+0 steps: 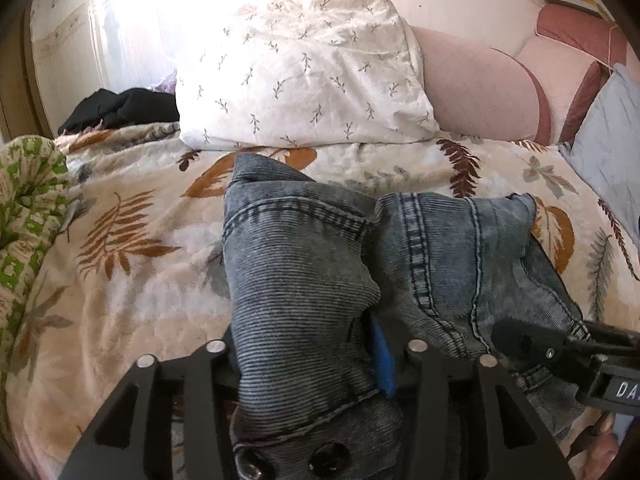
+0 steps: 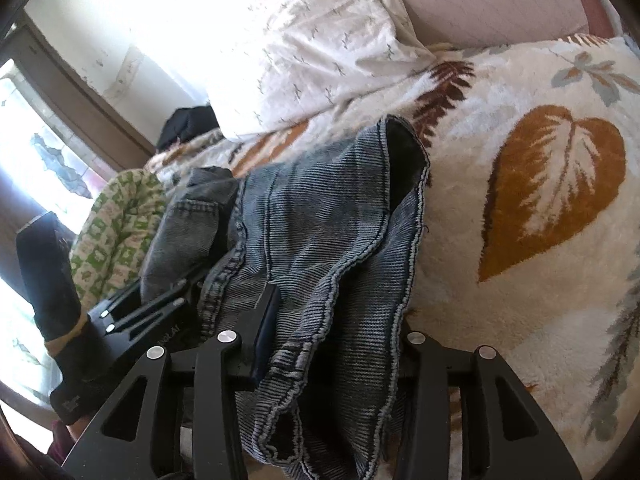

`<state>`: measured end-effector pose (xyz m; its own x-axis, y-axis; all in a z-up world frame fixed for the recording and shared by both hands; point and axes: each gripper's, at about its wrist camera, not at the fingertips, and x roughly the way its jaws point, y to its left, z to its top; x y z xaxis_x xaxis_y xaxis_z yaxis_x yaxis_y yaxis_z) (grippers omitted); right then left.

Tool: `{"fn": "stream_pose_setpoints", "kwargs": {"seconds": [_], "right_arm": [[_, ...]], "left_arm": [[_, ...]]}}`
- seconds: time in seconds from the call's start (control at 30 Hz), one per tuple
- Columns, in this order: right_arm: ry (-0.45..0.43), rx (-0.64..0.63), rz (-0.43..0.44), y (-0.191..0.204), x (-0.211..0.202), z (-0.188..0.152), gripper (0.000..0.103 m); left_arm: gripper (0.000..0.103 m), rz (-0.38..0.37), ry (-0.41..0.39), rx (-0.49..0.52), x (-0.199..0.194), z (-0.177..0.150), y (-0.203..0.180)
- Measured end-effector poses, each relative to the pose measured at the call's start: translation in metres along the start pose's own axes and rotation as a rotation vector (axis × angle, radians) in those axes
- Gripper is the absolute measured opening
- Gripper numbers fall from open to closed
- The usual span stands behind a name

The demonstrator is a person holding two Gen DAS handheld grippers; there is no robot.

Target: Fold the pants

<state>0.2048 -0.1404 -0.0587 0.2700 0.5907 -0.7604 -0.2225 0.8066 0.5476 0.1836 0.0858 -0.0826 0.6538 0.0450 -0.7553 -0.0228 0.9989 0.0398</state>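
Left gripper [image 1: 316,364]: jaws closed on a bunched thickness of the grey-blue jeans [image 1: 360,260], denim filling the gap between the fingers, a blue pad edge just showing at the right finger. Right gripper [image 2: 320,360]: likewise clamped on denim, a frayed hem draped over and between its fingers. Each gripper shows in the other's view, just beside its partner, both holding the same garment. The jeans lie crumpled on the leaf-print blanket [image 1: 132,240], seams and a pocket edge uppermost, one open hem standing up toward the far side. Left of the jeans, a green-and-white patterned cloth [image 1: 24,216] at the blanket's edge. Beyond, a white pillow with small sprig print [image 1: 304,68] rests on the blanket; a black garment [image 1: 120,110] lies to its left, a pink padded headboard [image 1: 480,88] behind to the right.
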Motion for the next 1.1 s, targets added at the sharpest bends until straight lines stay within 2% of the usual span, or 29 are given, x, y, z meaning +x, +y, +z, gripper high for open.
{"fn": "stream_pose_setpoints", "kwargs": {"seconds": [0.17,0.33,0.47,0.57,0.63,0.83,0.9,1.0,1.07,1.1], "right_arm": [[0.014,0.007,-0.008,-0.005,0.008,-0.003,0.050],[0.017,-0.002,-0.012,-0.007,0.011,-0.005,0.051],[0.035,0.018,0.016,-0.010,0.010,-0.002,0.054],[0.048,0.025,-0.002,-0.008,0.001,0.004,0.061],[0.003,0.004,-0.028,-0.005,-0.015,0.011,0.063],[-0.196,-0.042,0.057,0.005,-0.066,0.026,0.064],[-0.181,-0.054,0.100,0.009,-0.067,0.026,0.064],[-0.099,-0.086,0.171,0.023,-0.059,0.023,0.049],[-0.056,-0.119,0.177,0.031,-0.053,0.018,0.042],[-0.036,-0.129,0.179,0.034,-0.050,0.016,0.035]], "left_arm": [[0.064,-0.035,0.026,-0.042,0.008,0.001,0.009],[0.086,-0.058,0.074,-0.137,0.017,0.002,0.025],[0.090,-0.098,0.111,-0.204,0.019,0.001,0.036],[0.090,-0.077,0.094,-0.182,0.014,0.001,0.031],[0.090,-0.045,0.076,-0.146,0.009,0.003,0.025],[0.090,0.015,0.035,-0.067,-0.009,0.011,0.016],[0.090,0.019,0.012,-0.041,-0.021,0.015,0.014],[0.090,0.051,-0.029,0.011,-0.036,0.022,0.013],[0.090,0.103,-0.035,0.061,-0.041,0.024,0.013],[0.090,0.133,-0.028,0.086,-0.041,0.023,0.015]]}}
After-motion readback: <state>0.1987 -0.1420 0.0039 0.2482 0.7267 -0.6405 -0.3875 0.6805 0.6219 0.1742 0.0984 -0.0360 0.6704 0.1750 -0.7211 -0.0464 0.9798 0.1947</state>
